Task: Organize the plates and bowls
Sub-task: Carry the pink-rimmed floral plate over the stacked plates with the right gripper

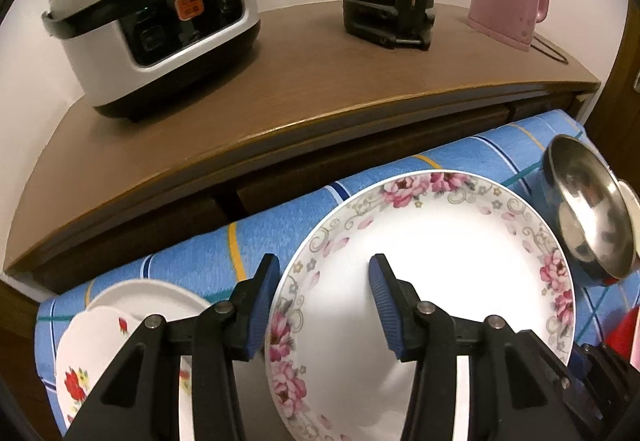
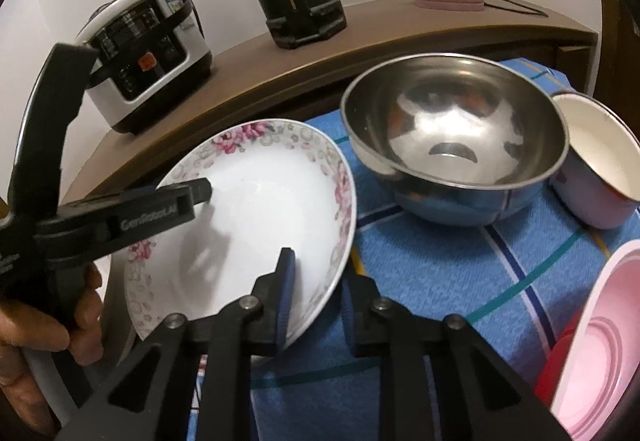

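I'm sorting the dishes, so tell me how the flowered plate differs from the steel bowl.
The flowered plate is white, wide and shallow with a pink flower border; the steel bowl is bare shiny metal and deep. The flowered plate is tilted, its rim between the fingers of the right gripper; the steel bowl sits untouched on the blue cloth. Both are round and look empty.

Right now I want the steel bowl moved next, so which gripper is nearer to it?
Right. The right gripper is clamped on the flowered plate's rim, beside the steel bowl. The left gripper straddles the plate's far rim.
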Tool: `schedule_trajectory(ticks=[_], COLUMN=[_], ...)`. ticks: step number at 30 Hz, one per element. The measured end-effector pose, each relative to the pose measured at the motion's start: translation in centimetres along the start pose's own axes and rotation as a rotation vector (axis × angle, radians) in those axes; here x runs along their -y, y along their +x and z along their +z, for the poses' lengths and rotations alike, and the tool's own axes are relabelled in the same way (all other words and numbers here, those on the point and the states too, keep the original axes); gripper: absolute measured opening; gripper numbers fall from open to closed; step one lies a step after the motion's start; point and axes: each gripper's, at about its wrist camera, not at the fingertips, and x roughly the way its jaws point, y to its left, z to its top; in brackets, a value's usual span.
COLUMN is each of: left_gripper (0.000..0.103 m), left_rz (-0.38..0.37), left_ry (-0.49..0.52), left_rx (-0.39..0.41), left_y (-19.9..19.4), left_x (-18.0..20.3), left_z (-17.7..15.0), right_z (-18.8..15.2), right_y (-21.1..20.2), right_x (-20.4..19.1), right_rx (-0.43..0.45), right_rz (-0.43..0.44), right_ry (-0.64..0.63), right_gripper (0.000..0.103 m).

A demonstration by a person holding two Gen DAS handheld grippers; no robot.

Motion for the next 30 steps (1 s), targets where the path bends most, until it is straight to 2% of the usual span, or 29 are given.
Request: schedule_trajectory(ticks=[12,30], left_gripper=[0.05,0.05], left_rz=[0.033,0.1], left_ry=[-0.048,-0.155], left_rx=[0.071,0.106], left_y=[-5.4,-12.0], left_x=[-0.5,-3.2], left_z=[-2.3,-8.3], right_z=[-0.1,-3.3], right_y=[-2.9,-7.6], right_x=[-0.3,-3.9], right_rx=[0.012,0.013], right_rz=[0.039,0.108], right_ry=[-0.023,-0.126], right_gripper=[0.02,0.02])
